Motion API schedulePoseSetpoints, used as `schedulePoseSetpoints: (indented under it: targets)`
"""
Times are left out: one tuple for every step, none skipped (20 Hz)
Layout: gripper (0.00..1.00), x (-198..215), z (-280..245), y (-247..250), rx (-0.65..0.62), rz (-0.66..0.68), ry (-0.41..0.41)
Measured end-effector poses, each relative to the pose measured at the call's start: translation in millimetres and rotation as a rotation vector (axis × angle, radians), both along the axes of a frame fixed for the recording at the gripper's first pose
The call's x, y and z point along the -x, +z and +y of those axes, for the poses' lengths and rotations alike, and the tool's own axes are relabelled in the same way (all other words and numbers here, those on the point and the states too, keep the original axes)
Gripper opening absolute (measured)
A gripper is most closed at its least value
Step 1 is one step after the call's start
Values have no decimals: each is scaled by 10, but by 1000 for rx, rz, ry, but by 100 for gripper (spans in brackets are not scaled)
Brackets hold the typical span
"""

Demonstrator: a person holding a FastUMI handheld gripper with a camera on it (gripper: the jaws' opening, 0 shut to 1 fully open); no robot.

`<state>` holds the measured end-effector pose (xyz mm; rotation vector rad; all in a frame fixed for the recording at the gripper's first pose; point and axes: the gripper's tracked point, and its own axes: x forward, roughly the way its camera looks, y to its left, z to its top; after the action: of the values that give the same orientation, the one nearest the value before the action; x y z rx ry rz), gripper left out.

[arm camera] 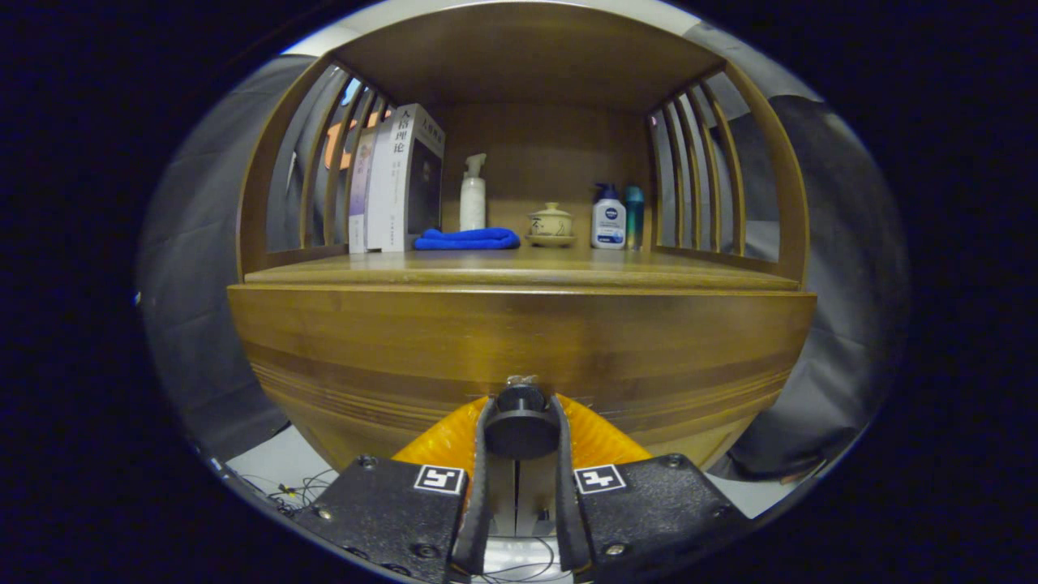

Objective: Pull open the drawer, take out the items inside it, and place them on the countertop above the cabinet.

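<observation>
A wooden cabinet stands right in front of me, its drawer front (pixel 519 341) spanning the width below the countertop (pixel 519 272). A dark round knob (pixel 521 423) sticks out of the drawer front at its lower middle. My gripper (pixel 521 418) is shut on this knob, one finger pressing each side of it. The drawer looks closed, flush under the countertop edge, so whatever is inside is hidden.
On the countertop, toward the back: upright books (pixel 397 178) at left, a blue folded cloth (pixel 468 238), a white pump bottle (pixel 473 195), a small lidded cup on a saucer (pixel 551 223), a white lotion bottle (pixel 608 217) and a teal bottle (pixel 634 215). Slatted sides flank the shelf. Cables (pixel 304 491) lie below.
</observation>
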<state>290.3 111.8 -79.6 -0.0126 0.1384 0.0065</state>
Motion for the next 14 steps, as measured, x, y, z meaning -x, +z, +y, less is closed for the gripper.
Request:
schedulePoseSetpoints:
  targets:
    - [36, 42, -4, -5, 4, 0, 2]
    - [36, 103, 1, -15, 8, -2, 4]
    - [36, 163, 12, -27, 11, -6, 7]
    - [36, 240, 21, -37, 11, -7, 9]
    - [36, 320, 27, -54, 7, -7, 11]
    - [36, 395, 41, -63, 1, -7, 15]
    - [36, 461, 41, -79, 1, -7, 18]
    - [36, 545, 39, -88, 0, -8, 21]
    - [36, 620, 45, -98, -3, -8, 25]
    - [36, 686, 52, -102, -5, -8, 26]
    - [36, 744, 52, -120, -8, -6, 28]
    - [36, 814, 50, -119, -12, -3, 32]
    - [36, 893, 56, -135, -17, 1, 36]
    - [36, 957, 61, -140, -24, 3, 39]
